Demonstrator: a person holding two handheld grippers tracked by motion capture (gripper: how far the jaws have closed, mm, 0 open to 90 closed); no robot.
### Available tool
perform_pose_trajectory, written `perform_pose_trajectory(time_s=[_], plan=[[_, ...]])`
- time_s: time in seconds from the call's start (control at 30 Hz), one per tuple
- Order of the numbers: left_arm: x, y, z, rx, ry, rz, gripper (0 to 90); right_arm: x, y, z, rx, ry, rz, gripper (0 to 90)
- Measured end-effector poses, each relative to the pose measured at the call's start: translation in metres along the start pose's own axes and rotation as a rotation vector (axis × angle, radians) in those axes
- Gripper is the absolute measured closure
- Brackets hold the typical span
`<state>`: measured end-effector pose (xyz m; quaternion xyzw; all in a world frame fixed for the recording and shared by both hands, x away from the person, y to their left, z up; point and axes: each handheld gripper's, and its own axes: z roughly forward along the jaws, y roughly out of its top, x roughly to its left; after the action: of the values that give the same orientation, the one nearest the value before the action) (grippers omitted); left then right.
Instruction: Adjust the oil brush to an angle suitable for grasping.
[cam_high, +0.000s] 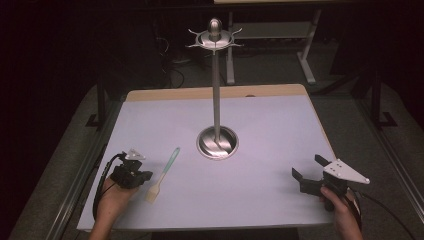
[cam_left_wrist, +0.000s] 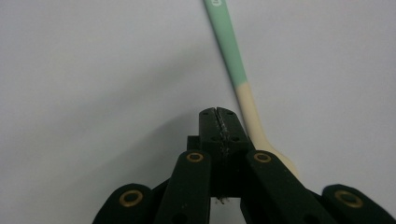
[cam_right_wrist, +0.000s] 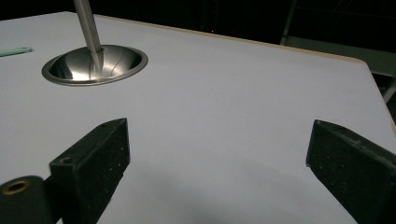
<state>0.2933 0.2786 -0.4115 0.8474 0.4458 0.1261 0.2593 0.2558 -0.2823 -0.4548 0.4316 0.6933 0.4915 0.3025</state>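
On the white surface (cam_high: 260, 150) near its front left lies a spatula (cam_high: 163, 174), green handle and cream blade. Just beside its blade end hovers the left tool (cam_left_wrist: 218, 116), clenched on nothing. Well apart at the right, the right tool (cam_high: 306, 170) stands released. Between them rises a metal stand (cam_high: 217, 100).

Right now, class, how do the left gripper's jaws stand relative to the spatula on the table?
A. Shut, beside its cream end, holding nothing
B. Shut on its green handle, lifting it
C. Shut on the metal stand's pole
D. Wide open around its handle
A: in the left gripper view the left gripper has its jaws pressed together, and the spatula lies flat on the table alongside them.
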Motion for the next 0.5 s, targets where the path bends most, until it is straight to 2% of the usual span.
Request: perform_pose_trajectory(time_s=[0.1,0.23,0.33,0.43,0.5], plan=[[0.003,0.001,-0.003,-0.009,-0.004,-0.022,89.9,0.000,0.000,0.000,-0.001,-0.004,0.003,5.6],[0.005,0.007,-0.005,-0.014,0.000,-0.005,89.9,0.000,0.000,-0.001,-0.008,-0.019,0.009,5.6],[0.005,0.012,-0.005,-0.019,0.002,-0.005,89.9,-0.002,0.000,-0.001,-0.006,0.026,0.010,5.6],[0.004,0.016,-0.004,-0.014,0.000,0.001,89.8,-0.004,-0.001,-0.001,-0.010,0.051,0.018,5.6],[0.003,0.021,-0.003,-0.012,0.001,0.002,89.8,-0.004,0.000,0.001,0.007,0.055,0.019,5.6]])
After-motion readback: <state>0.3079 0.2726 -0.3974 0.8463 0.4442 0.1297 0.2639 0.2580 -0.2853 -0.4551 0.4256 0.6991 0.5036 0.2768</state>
